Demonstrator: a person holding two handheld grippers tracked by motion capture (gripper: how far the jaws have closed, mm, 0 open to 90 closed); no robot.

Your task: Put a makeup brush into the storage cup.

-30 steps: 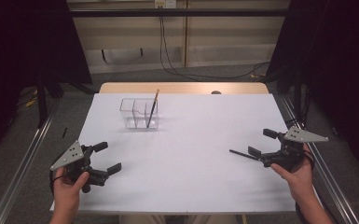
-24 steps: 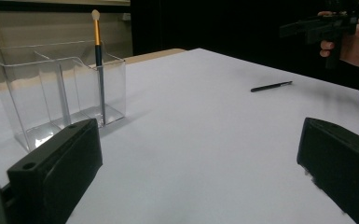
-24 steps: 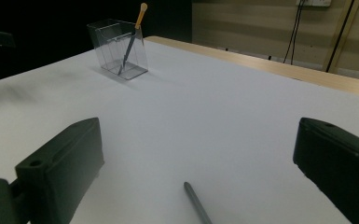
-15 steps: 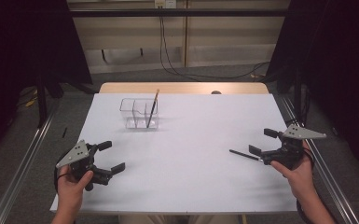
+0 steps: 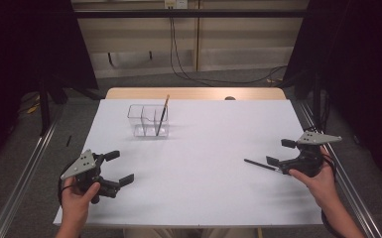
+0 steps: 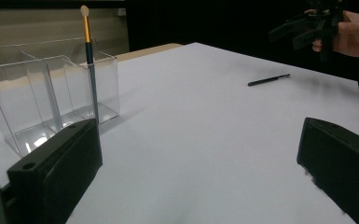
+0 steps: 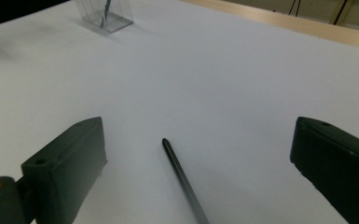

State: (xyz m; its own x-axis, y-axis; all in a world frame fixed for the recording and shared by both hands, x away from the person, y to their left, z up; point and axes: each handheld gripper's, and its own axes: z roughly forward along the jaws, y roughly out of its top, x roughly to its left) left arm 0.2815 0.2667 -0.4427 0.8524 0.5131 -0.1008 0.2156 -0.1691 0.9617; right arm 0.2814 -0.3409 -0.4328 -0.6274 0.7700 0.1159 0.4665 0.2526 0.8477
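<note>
A thin black pen (image 5: 259,164) lies flat on the white table sheet (image 5: 203,198) at the right. My right gripper (image 5: 279,152) is open right behind it, and in the right gripper view the pen (image 7: 182,182) runs up between the wide-apart jaws of my right gripper (image 7: 200,158), untouched. At the back left stands a clear divided organizer (image 5: 147,121). A brush (image 5: 162,114) with a gold ferrule leans in it. My left gripper (image 5: 120,167) is open near the front left, empty, pointing toward the organizer (image 6: 51,100) and brush (image 6: 89,65).
The wooden table edge (image 5: 193,93) shows past the sheet. Metal rails (image 5: 25,168) run along both sides of the table, and cables lie on the floor behind. In the left gripper view, the other hand's gripper (image 6: 307,28) is above the pen (image 6: 268,80).
Both hands have shifted only slightly: the left gripper a little to the right, the right gripper a little lower by the pen. The pen, organizer and brush have not moved.
</note>
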